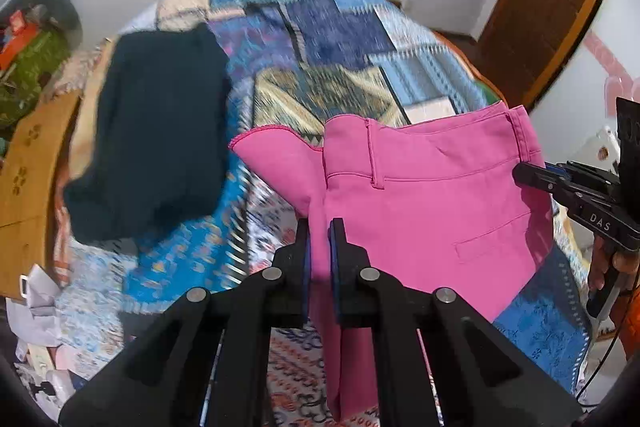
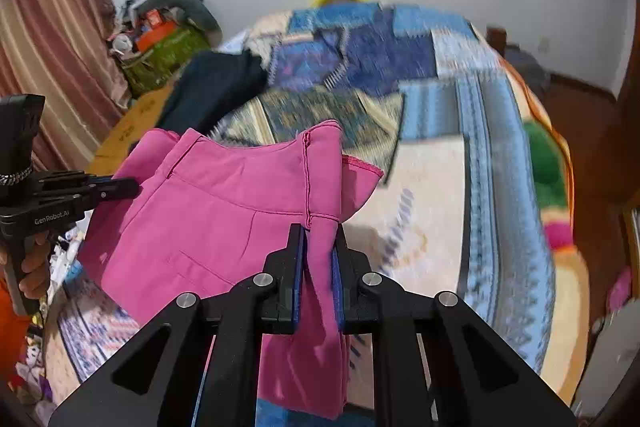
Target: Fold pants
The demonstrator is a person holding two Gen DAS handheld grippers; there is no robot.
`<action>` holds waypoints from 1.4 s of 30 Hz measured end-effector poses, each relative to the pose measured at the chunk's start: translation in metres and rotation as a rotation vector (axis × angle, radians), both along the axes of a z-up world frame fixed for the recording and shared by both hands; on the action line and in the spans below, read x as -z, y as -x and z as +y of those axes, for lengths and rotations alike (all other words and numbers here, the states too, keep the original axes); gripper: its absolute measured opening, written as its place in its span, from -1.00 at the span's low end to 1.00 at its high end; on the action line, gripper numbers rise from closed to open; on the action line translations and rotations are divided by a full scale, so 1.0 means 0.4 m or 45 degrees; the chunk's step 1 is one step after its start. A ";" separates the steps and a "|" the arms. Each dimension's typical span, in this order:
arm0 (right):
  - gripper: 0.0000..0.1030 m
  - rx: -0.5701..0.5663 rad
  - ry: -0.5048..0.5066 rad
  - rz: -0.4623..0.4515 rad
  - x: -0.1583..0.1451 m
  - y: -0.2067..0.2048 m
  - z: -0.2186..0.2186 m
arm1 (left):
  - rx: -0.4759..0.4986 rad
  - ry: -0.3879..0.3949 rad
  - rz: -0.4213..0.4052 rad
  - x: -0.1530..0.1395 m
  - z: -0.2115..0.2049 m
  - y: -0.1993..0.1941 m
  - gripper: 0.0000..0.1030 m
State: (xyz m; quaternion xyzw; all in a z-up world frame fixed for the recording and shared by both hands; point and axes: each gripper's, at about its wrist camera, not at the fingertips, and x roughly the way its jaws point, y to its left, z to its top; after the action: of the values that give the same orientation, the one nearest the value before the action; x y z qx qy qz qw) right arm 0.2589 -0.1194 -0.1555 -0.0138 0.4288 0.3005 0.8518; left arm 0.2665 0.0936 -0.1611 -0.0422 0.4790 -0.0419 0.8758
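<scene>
Now | both grippers, left (image 1: 320, 233) and right (image 2: 318, 237), clamp pink pants (image 1: 420, 203) | legs cut off below

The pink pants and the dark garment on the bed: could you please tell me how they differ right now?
The pink pants are bright pink; the dark garment is deep navy-teal. The pink pants are held up above the patchwork bedspread, pinched by the left claw and the right claw; the dark garment lies on the bedspread with no claw on it. The pants show a waistband and pocket; the dark garment shows no such detail. Both are clothing.
</scene>
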 end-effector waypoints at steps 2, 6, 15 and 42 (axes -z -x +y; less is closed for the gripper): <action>-0.79 -0.018 -0.004 -0.046 -0.034 -0.004 0.026 | -0.024 0.003 -0.037 -0.031 0.024 0.004 -0.84; -0.79 -0.060 -0.009 -0.124 -0.092 -0.016 0.089 | -0.069 -0.042 -0.112 -0.093 0.074 0.012 -0.84; -0.79 -0.174 -0.036 -0.220 -0.164 -0.082 0.293 | -0.220 -0.178 -0.192 -0.177 0.249 -0.013 -0.84; -0.56 -0.219 0.203 -0.124 0.108 -0.240 0.712 | -0.574 -0.252 0.140 0.237 0.675 -0.223 -0.62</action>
State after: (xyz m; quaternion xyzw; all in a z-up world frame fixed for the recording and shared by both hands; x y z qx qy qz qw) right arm 0.3550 0.1652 -0.1987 -0.1328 0.4066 0.3364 0.8390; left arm 0.3558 0.3634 -0.2559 -0.0644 0.5061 0.2040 0.8356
